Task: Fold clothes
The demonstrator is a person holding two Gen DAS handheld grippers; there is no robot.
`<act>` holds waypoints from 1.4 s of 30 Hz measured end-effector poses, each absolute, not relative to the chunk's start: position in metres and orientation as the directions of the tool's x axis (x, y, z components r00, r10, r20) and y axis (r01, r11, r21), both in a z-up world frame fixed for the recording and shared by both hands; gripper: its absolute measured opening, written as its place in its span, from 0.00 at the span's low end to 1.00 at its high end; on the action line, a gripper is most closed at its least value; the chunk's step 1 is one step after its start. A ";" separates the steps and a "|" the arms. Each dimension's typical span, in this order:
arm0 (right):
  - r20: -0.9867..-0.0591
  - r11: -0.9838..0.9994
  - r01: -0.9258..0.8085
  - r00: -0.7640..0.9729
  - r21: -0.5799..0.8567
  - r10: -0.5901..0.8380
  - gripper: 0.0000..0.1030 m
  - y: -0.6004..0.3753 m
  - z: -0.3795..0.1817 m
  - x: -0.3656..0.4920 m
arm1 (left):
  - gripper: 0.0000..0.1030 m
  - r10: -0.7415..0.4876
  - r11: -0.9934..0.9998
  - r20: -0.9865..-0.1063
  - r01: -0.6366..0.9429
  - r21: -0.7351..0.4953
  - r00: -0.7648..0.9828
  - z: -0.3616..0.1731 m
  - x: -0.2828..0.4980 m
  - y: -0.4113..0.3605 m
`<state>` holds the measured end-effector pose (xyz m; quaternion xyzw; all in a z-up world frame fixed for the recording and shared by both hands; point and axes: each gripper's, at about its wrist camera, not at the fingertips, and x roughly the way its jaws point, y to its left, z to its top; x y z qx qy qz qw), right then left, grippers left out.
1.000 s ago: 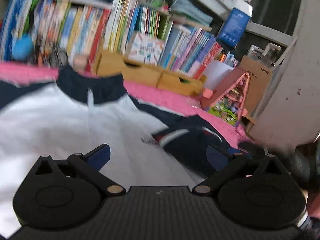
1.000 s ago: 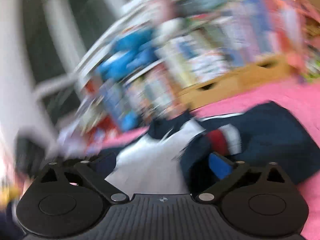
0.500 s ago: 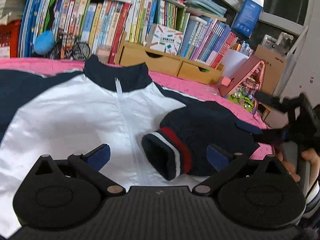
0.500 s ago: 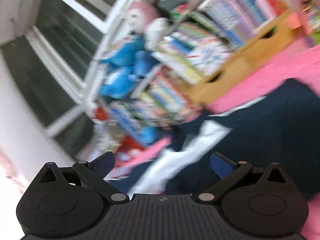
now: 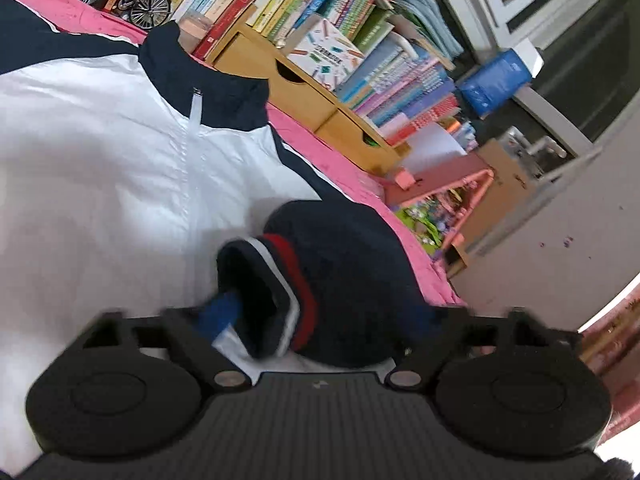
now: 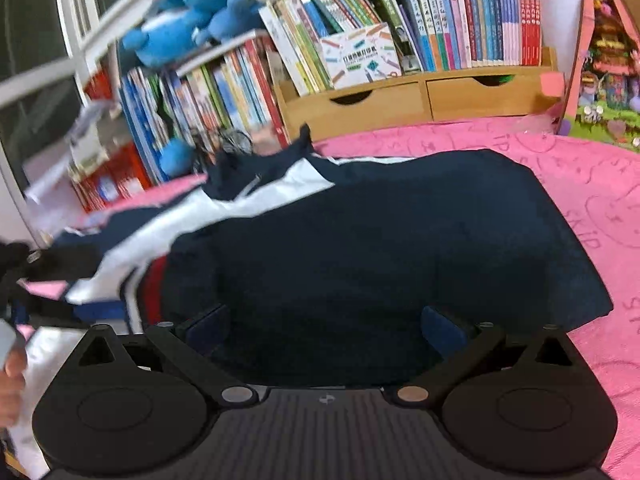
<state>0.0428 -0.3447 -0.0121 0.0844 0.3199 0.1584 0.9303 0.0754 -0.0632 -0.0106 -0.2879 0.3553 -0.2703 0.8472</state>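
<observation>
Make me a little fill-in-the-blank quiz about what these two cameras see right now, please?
1. The jacket lies on a ____ cover.
2. The sleeve cuff has white and ____ stripes.
3. The left gripper has its fingers spread either side of the ____.
4. Behind the jacket, the wooden organiser has ____ drawers.

Missing words: pink; red; cuff; two

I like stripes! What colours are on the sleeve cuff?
The sleeve cuff is navy with white and red stripes, clearest in the left wrist view.
</observation>
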 end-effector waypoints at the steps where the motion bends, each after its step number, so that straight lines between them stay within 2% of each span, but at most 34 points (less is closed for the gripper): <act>1: -0.578 0.942 -0.237 0.744 0.240 0.334 1.00 -0.342 -0.012 0.043 | 0.46 -0.666 0.680 -0.448 0.239 -0.694 0.597 -0.012 0.078 -0.064; 7: -0.619 0.965 -0.225 0.741 0.134 0.259 1.00 -0.323 -0.011 0.043 | 0.46 -0.728 0.600 -0.355 0.294 -0.744 0.587 -0.013 0.076 -0.072; 10: -0.635 0.971 -0.224 0.740 0.081 0.224 1.00 -0.315 -0.011 0.042 | 0.45 -0.663 0.671 -0.452 0.207 -0.712 0.597 -0.020 0.093 -0.088; 11: -0.639 0.973 -0.224 0.739 0.063 0.212 1.00 -0.313 -0.011 0.042 | 0.35 -0.643 0.692 -0.483 0.181 -0.699 0.595 -0.023 0.100 -0.094; 12: -0.644 0.974 -0.224 0.739 0.044 0.200 1.00 -0.310 -0.011 0.041 | 0.33 -0.621 0.712 -0.513 0.155 -0.685 0.592 -0.026 0.106 -0.101; 13: -0.646 0.974 -0.223 0.739 0.036 0.193 1.00 -0.309 -0.011 0.041 | 0.22 -0.603 0.732 -0.529 0.152 -0.664 0.597 -0.024 0.107 -0.107; 14: -0.646 0.974 -0.222 0.739 0.038 0.193 1.00 -0.309 -0.011 0.040 | 0.15 -0.586 0.751 -0.541 0.153 -0.642 0.603 -0.022 0.108 -0.112; 17: -0.644 0.975 -0.215 0.740 0.046 0.194 1.00 -0.311 -0.011 0.040 | 0.06 -0.559 0.772 -0.517 0.180 -0.609 0.648 -0.007 0.103 -0.112; 22: -0.638 0.976 -0.204 0.742 0.076 0.205 1.00 -0.316 -0.010 0.040 | 0.06 -0.532 0.765 -0.447 0.182 -0.618 0.719 0.014 0.107 -0.090; 26: -0.649 0.979 -0.199 0.740 0.039 0.176 1.00 -0.311 -0.010 0.041 | 0.13 -0.500 0.816 -0.538 0.160 -0.556 0.679 -0.002 0.106 -0.093; 27: -0.650 0.979 -0.199 0.740 0.034 0.173 1.00 -0.310 -0.010 0.041 | 0.17 -0.514 0.816 -0.551 0.177 -0.551 0.657 -0.006 0.103 -0.097; 29: -0.650 0.980 -0.198 0.740 0.031 0.170 1.00 -0.310 -0.010 0.042 | 0.46 -0.564 0.798 -0.556 0.230 -0.557 0.611 -0.013 0.099 -0.104; 30: -0.650 0.980 -0.198 0.741 0.030 0.169 1.00 -0.310 -0.010 0.042 | 0.49 -0.579 0.792 -0.547 0.256 -0.555 0.605 -0.014 0.095 -0.108; 31: -0.651 0.980 -0.197 0.741 0.029 0.168 1.00 -0.310 -0.010 0.042 | 0.48 -0.561 0.805 -0.547 0.255 -0.535 0.621 -0.012 0.095 -0.108; 33: -0.651 0.980 -0.197 0.741 0.026 0.166 1.00 -0.310 -0.010 0.042 | 0.31 -0.511 0.838 -0.550 0.241 -0.489 0.660 -0.008 0.095 -0.106; 34: -0.650 0.980 -0.196 0.741 0.027 0.166 1.00 -0.310 -0.010 0.042 | 0.16 -0.485 0.854 -0.551 0.232 -0.466 0.679 -0.006 0.095 -0.105; 35: -0.650 0.980 -0.196 0.741 0.031 0.169 1.00 -0.310 -0.010 0.042 | 0.13 -0.459 0.869 -0.550 0.223 -0.442 0.698 -0.004 0.095 -0.104; 39: -0.649 0.980 -0.199 0.742 0.026 0.168 1.00 -0.310 -0.010 0.041 | 0.13 -0.322 0.890 -0.518 0.067 -0.451 0.792 0.001 0.109 -0.064; 42: -0.651 0.980 -0.199 0.741 0.024 0.166 1.00 -0.310 -0.010 0.041 | 0.14 -0.252 0.907 -0.507 0.018 -0.421 0.824 0.010 0.110 -0.039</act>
